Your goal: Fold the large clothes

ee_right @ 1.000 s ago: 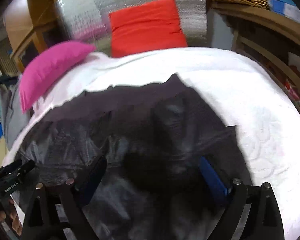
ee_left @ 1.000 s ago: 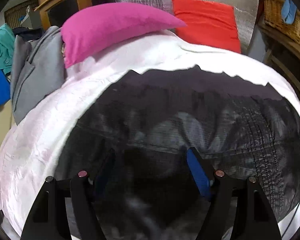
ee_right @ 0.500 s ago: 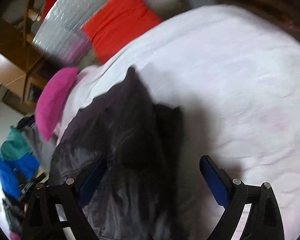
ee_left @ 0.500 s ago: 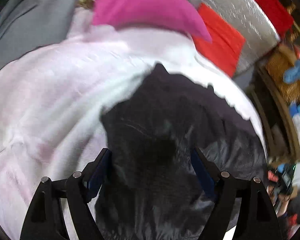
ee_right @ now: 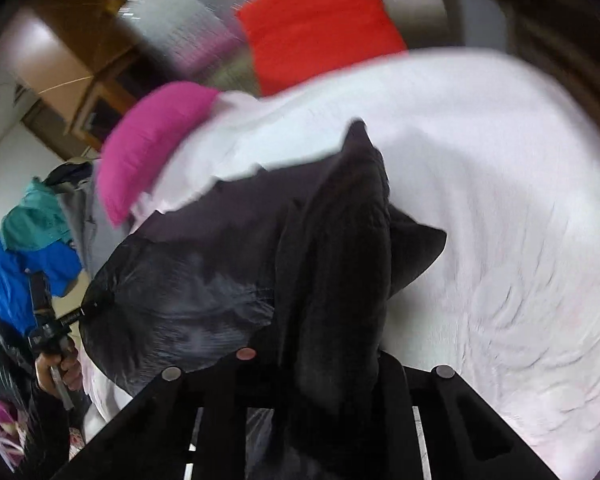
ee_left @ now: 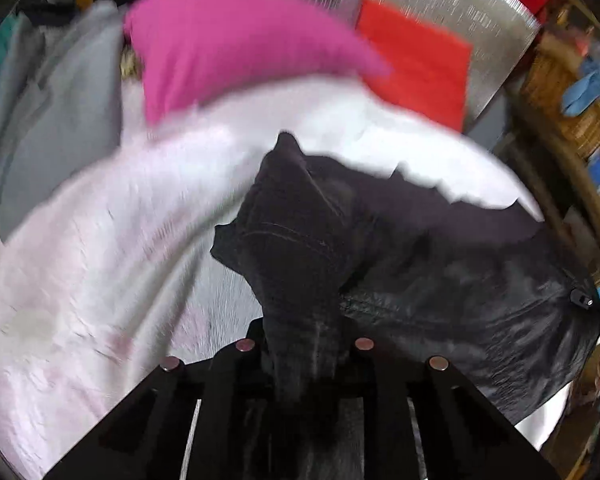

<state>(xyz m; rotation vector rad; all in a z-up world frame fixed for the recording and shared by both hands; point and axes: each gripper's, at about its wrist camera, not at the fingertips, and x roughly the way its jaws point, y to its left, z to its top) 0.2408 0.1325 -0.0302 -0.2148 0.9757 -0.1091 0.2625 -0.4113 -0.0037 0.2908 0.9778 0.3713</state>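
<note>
White bedding (ee_left: 112, 240) covers the bed that fills both my views, with a pink pillow (ee_left: 236, 44) at about eleven o'clock and a red cushion (ee_left: 416, 64) against a silver quilted panel (ee_left: 472, 20) towards one o'clock. My left gripper (ee_left: 304, 344) has just been closing and now pinches a gathered fold of the black jacket (ee_left: 440, 280), which spreads across the bed to three o'clock. My right gripper (ee_right: 332, 364) has likewise just clamped a bunched ridge of the same jacket, rising towards twelve o'clock. Only the left view shows a grey garment (ee_left: 56, 120) at ten o'clock and wicker shelving (ee_left: 560, 80) at two. Only the right view shows a wooden cabinet (ee_right: 80, 80), teal and blue clothing (ee_right: 28, 248) at nine, and the person's hand (ee_right: 60, 372) gripping the other tool.
</note>
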